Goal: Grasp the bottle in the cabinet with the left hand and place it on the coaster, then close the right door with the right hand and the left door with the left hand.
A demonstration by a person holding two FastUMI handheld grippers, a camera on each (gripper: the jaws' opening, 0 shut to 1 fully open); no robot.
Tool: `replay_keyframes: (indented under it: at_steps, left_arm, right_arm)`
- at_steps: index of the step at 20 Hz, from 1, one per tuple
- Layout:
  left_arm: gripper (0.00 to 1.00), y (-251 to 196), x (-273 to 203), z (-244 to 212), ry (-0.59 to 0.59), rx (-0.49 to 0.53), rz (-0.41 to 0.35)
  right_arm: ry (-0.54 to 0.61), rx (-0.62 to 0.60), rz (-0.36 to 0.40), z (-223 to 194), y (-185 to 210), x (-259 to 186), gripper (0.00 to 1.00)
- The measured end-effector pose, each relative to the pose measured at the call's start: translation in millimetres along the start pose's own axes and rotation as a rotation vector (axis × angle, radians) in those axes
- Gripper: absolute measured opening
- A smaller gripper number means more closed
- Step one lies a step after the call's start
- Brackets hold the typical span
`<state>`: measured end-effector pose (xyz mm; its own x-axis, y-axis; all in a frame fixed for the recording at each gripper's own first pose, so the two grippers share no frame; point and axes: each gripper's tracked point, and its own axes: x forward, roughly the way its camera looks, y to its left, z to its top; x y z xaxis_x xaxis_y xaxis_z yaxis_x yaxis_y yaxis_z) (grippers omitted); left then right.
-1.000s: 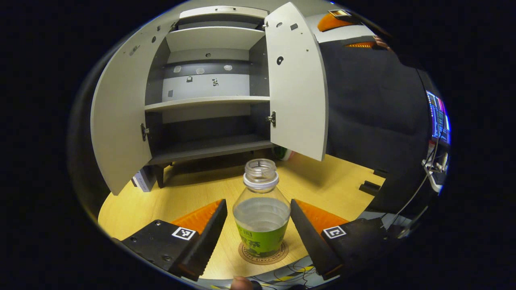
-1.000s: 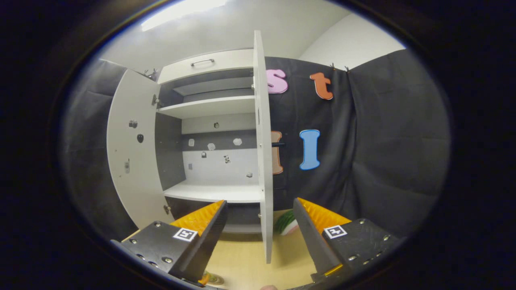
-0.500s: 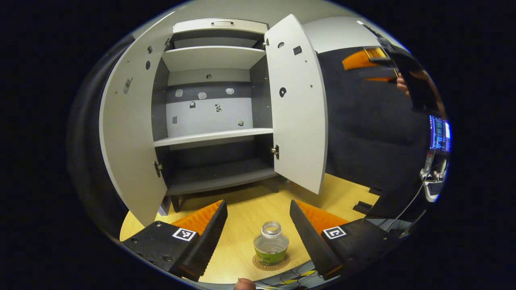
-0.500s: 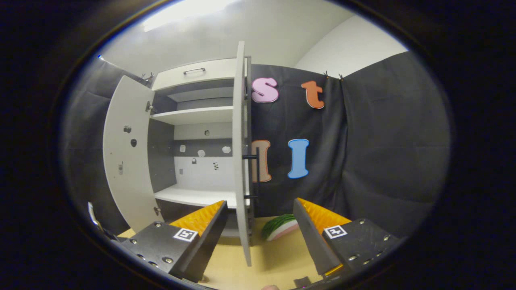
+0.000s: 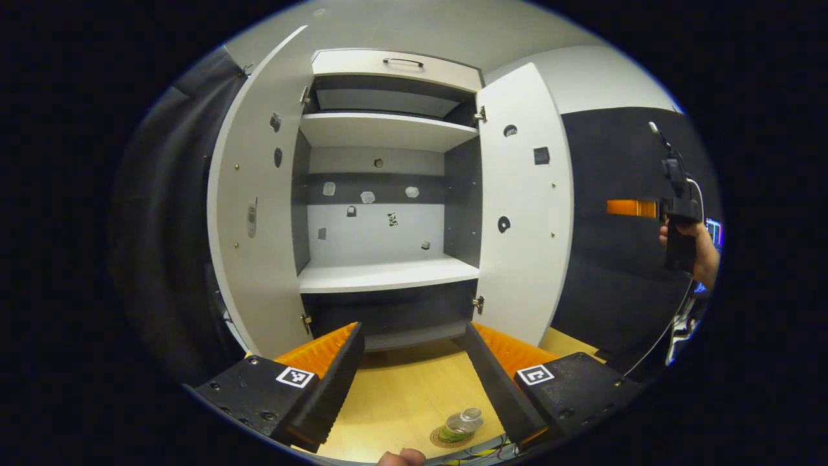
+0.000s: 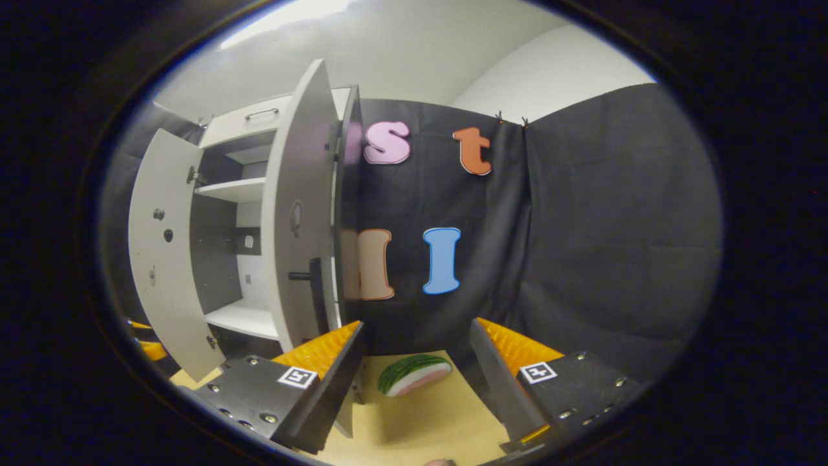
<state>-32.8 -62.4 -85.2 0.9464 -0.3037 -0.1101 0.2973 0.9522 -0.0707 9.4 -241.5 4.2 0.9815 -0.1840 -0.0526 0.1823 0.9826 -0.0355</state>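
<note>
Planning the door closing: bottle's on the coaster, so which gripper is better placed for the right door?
Right. The right gripper, open, sits outside the right door; the left gripper faces the cabinet's middle.

- Your left gripper [image 5: 414, 362] had its fingers spread with bare table [image 5: 401, 395] between them, and open air up to the cabinet [image 5: 388, 194].
- Both doors stood open: the left door [image 5: 255, 213] and right door [image 5: 524, 207] flanked the shelves.
- Your right gripper [image 6: 417, 362] faced the right door's outer side, with a watermelon slice [image 6: 414, 374] lying on the table just ahead.
</note>
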Motion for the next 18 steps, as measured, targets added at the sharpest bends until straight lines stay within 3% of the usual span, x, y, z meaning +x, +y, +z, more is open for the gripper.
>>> replay_keyframes:
  at_steps: [4,5,6,8,9,10,11,15,18]
  left_arm:
    - [0.97,12,-6,28,-0.028,0.003,0.007]
    - [0.96,16,-10,33,-0.039,0.016,0.011]
    - [0.96,18,-13,40,-0.060,0.027,0.007]
    - [0.96,22,-18,49,-0.094,0.040,0.003]
    - [0.96,23,-19,47,-0.093,0.044,0.003]
    - [0.96,26,-18,48,-0.089,0.046,0.010]
    - [0.96,30,-17,44,-0.093,0.046,0.019]
    - [0.96,37,-17,55,-0.100,0.019,0.029]
    - [0.96,48,-20,72,-0.121,0.013,0.041]
  right_arm:
    - [0.018,-0.055,-0.025,-2,-15,28,0.98]
    - [0.022,-0.060,-0.020,-2,-14,34,0.94]
    - [0.030,-0.054,-0.008,-4,-10,42,0.98]
    - [0.052,-0.039,0.021,-12,1,52,0.94]
    - [0.065,-0.032,0.036,-17,6,56,0.98]
    - [0.079,-0.021,0.061,-22,17,61,0.94]
    - [0.091,-0.015,0.081,-26,28,65,0.98]
    - [0.079,0.008,0.157,-25,69,77,0.98]
    - [0.043,-0.043,0.125,-17,70,74,0.90]
